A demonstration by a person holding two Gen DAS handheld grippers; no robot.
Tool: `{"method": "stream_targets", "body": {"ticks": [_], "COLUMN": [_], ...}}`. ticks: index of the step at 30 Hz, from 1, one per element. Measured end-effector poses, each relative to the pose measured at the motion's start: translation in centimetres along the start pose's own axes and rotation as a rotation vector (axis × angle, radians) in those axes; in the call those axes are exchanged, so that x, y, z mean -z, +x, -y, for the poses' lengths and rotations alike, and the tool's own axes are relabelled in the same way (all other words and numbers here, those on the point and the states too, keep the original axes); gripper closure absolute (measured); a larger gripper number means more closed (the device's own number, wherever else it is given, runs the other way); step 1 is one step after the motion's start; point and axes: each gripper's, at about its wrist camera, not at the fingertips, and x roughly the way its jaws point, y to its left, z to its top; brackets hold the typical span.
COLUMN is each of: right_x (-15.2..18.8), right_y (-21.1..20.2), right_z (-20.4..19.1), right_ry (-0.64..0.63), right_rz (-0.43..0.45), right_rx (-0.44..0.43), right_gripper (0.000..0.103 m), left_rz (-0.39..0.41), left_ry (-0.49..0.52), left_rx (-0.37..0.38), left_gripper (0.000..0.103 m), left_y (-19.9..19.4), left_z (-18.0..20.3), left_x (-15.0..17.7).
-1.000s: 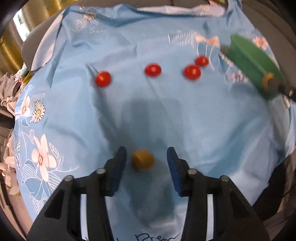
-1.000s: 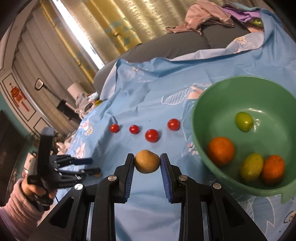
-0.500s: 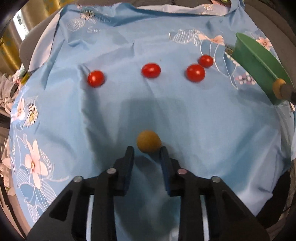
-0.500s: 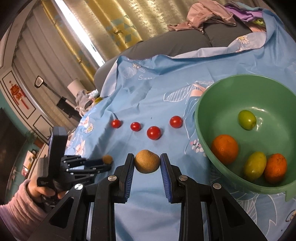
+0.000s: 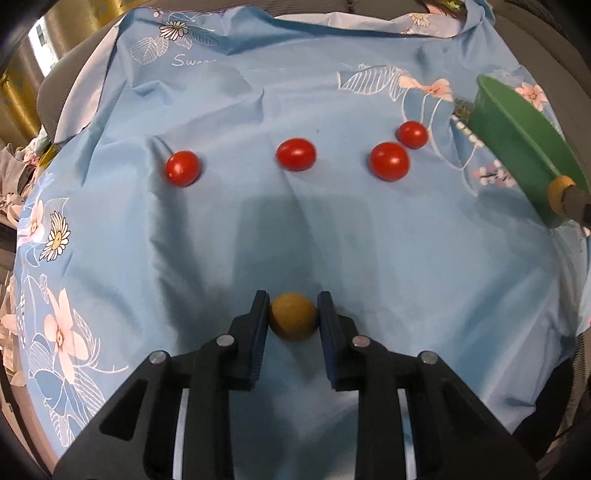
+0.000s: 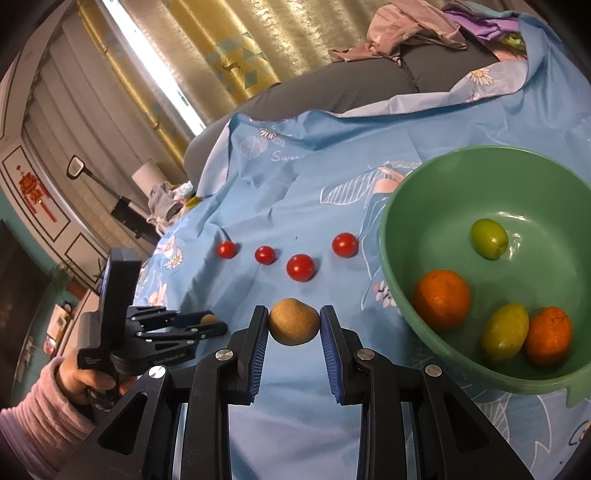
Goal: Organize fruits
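Observation:
My left gripper (image 5: 293, 317) is shut on a small brown round fruit (image 5: 293, 322) just above the blue floral cloth (image 5: 258, 229). My right gripper (image 6: 294, 321) is shut on a larger brown kiwi-like fruit (image 6: 293, 322) and holds it above the cloth, left of the green bowl (image 6: 436, 177). The bowl holds two oranges (image 6: 441, 299) and two yellow-green fruits (image 6: 488, 238). Several red cherry tomatoes (image 5: 296, 154) lie in a row on the cloth. The left gripper (image 6: 207, 325) also shows in the right wrist view, low at the left.
The bowl's edge (image 5: 517, 140) and the right gripper's held fruit (image 5: 559, 188) show at the right of the left wrist view. A grey sofa with piled clothes (image 6: 413, 33) lies behind the cloth. Curtains, a lamp and clutter stand at the far left.
My left gripper went from open around the small brown fruit to shut on it. The right gripper kept its hold on its fruit and barely moved.

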Motion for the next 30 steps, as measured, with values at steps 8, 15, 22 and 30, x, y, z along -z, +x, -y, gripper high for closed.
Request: {"method": "stream_targets", "body": {"ticks": [8,15,22,30], "right_x": [-0.6,-1.3,-1.6,-1.3], "right_y": [-2.5,-5.1,-6.8,-7.6], "right_z": [1.3,3.1,5.2,7.3], "right_ry": [0.023,0.049,0.081,0.119], "right_rz": [0.07,0.137,0.181,0.185], "right_rx": [0.033,0.094,0.175,0.253], "right_gripper": [0.073,0.073,0.073,0.073], "left_rz": [0.138,0.211,0.221,0.186], "left_ry": [0.1,0.206,0.274,0.323], "left_rx": [0.09,0.179,0.239,0.25], "left_gripper": [0.077,0.077,0.077,0.077], "left_y": [-4.2,-5.5,-5.0,-2.9], "left_z": [5.5,10.8,15.1,18.6], "left_x": [-4.1,-8.1,-10.7,-11.9]}}
